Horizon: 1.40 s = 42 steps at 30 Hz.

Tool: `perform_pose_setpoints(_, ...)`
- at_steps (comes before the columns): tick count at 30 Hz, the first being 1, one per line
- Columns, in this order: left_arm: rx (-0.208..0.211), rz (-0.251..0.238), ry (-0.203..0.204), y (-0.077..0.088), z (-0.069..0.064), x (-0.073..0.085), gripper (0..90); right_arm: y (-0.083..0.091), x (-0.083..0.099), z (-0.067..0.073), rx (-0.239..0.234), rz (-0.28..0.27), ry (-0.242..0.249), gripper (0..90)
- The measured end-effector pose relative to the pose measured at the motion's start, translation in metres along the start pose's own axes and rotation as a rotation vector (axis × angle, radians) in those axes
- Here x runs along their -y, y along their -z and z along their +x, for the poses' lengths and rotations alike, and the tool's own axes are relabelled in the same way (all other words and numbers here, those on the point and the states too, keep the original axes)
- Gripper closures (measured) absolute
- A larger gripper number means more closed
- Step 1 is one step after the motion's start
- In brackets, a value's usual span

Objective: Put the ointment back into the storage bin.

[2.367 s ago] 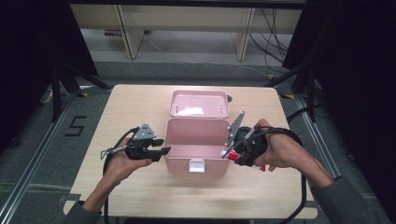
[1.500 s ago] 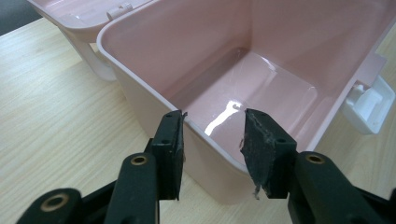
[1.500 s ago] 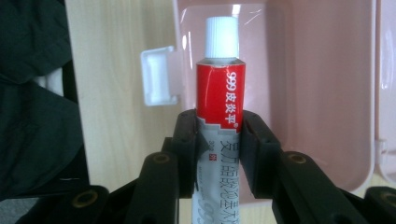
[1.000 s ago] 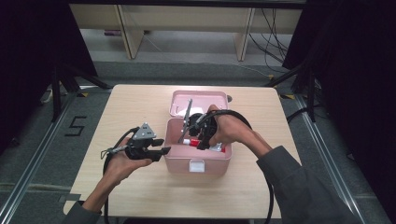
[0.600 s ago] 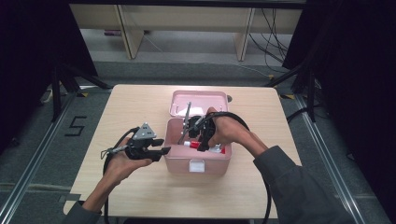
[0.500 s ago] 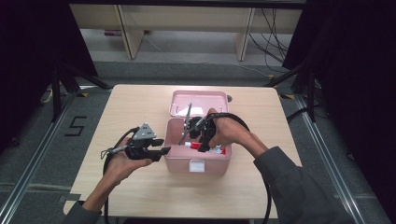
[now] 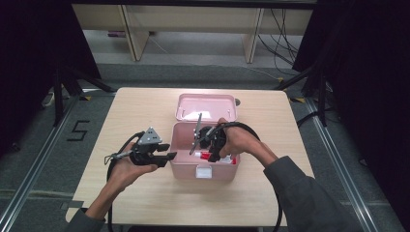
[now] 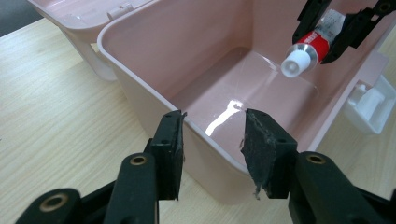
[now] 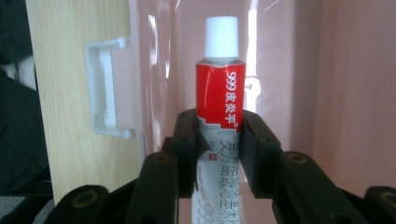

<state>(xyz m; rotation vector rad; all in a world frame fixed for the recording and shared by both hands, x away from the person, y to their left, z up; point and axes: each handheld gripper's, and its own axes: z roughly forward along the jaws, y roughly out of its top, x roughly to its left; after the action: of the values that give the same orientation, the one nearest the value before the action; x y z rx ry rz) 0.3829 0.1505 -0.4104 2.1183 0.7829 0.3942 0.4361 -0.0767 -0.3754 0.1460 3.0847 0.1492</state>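
An open pink box (image 7: 218,174) stands mid-table with its lid (image 7: 205,105) laid back behind it. My left gripper (image 7: 168,157) sits at the box's front-left corner. Its jaws straddle the left wall (image 8: 140,88), one pad outside and one inside, shut on it (image 8: 212,126). My right gripper (image 7: 212,153) reaches down into the box, shut on a red and white ointment tube (image 9: 219,93) with a white cap. The left gripper view has the tube (image 8: 308,46) hanging cap-down above the bare box floor, between the right gripper's jaws (image 8: 329,28).
A white latch (image 9: 107,88) sticks out of the box's front wall (image 8: 371,105). The wooden table (image 7: 130,111) has free room left, right and in front of the box. Shelving and cables lie beyond the far edge.
My right gripper has carried the tube from the box's right side to above the box, then sunk lower into it. The left gripper and the box have not moved.
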Motion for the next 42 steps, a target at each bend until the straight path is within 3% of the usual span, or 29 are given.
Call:
perform_pose_setpoints(2,-0.001,0.000,-0.001,0.000,0.000,0.000,57.6,-0.005,0.001,-0.004,0.005,-0.028,0.066,70.2)
perform_pose_setpoints(5,0.000,0.000,0.000,0.000,0.000,0.000,57.6,-0.006,0.002,-0.003,0.002,-0.018,0.047,70.2)
perform_pose_setpoints(7,-0.001,0.000,0.000,0.000,0.000,0.000,57.7,-0.008,0.003,-0.006,-0.005,-0.030,0.067,70.2)
perform_pose_setpoints(9,0.001,0.001,0.000,0.000,0.000,0.000,57.7,-0.009,0.004,-0.003,-0.019,-0.003,0.026,70.2)
perform_pose_setpoints(10,0.000,0.000,0.000,0.000,0.000,0.000,57.7,-0.011,0.004,-0.005,-0.019,-0.014,0.052,70.2)
perform_pose_setpoints(11,0.000,0.000,0.001,0.000,0.000,0.000,57.7,-0.011,0.005,-0.004,-0.018,-0.011,0.035,70.2)
perform_pose_setpoints(14,0.002,0.000,0.000,0.000,0.000,0.000,57.6,-0.015,0.006,-0.006,-0.023,-0.020,0.050,70.2)
perform_pose_setpoints(16,0.002,0.000,0.000,0.000,0.000,0.000,57.6,-0.016,0.006,-0.005,-0.032,-0.009,0.030,70.2)
perform_pose_setpoints(17,0.002,0.000,0.000,0.000,0.000,0.000,57.6,-0.015,0.005,-0.003,-0.031,0.014,-0.006,70.1)
perform_pose_setpoints(20,0.002,-0.001,-0.001,0.000,0.000,0.000,57.6,-0.020,0.006,-0.009,-0.023,-0.015,0.061,70.2)
perform_pose_setpoints(21,0.002,0.000,-0.001,0.000,0.000,0.000,57.6,-0.021,0.006,-0.009,-0.027,-0.013,0.056,70.2)
perform_pose_setpoints(23,0.001,0.001,-0.002,0.000,0.000,0.000,57.6,-0.021,0.005,-0.005,-0.040,-0.012,-0.001,70.1)
perform_pose_setpoints(24,0.002,0.000,-0.002,0.000,0.000,0.000,57.6,-0.020,0.005,-0.004,-0.047,0.018,-0.032,70.1)
perform_pose_setpoints(25,0.004,0.000,-0.003,0.000,0.000,0.000,57.6,-0.021,0.005,-0.005,-0.048,0.019,-0.032,70.2)
perform_pose_setpoints(26,0.004,0.000,-0.002,0.000,0.000,0.000,57.5,-0.025,0.006,-0.009,-0.038,-0.005,0.035,70.1)
perform_pose_setpoints(27,0.004,-0.001,-0.002,0.000,0.000,0.000,57.5,-0.026,0.005,-0.010,-0.040,-0.004,0.036,70.1)
perform_pose_setpoints(29,0.005,-0.002,-0.001,0.000,0.000,0.000,57.4,-0.026,0.004,-0.008,-0.047,0.004,0.013,70.1)
perform_pose_setpoints(30,0.005,-0.002,-0.001,0.000,0.000,0.000,57.5,-0.029,0.005,-0.010,-0.058,-0.003,0.037,70.1)
perform_pose_setpoints(33,0.005,-0.002,0.000,0.000,0.000,0.000,57.4,-0.028,0.004,-0.006,-0.062,0.027,-0.040,70.1)
perform_pose_setpoints(34,0.004,-0.001,0.000,0.000,0.000,0.000,57.4,-0.030,0.004,-0.007,-0.072,0.024,-0.039,70.1)
perform_pose_setpoints(35,0.004,-0.002,0.000,0.000,0.000,0.000,57.4,-0.032,0.005,-0.012,-0.070,-0.006,0.005,70.1)
perform_pose_setpoints(42,0.006,-0.002,-0.002,0.000,0.000,0.000,57.4,-0.034,0.007,-0.015,-0.077,-0.008,-0.019,70.1)
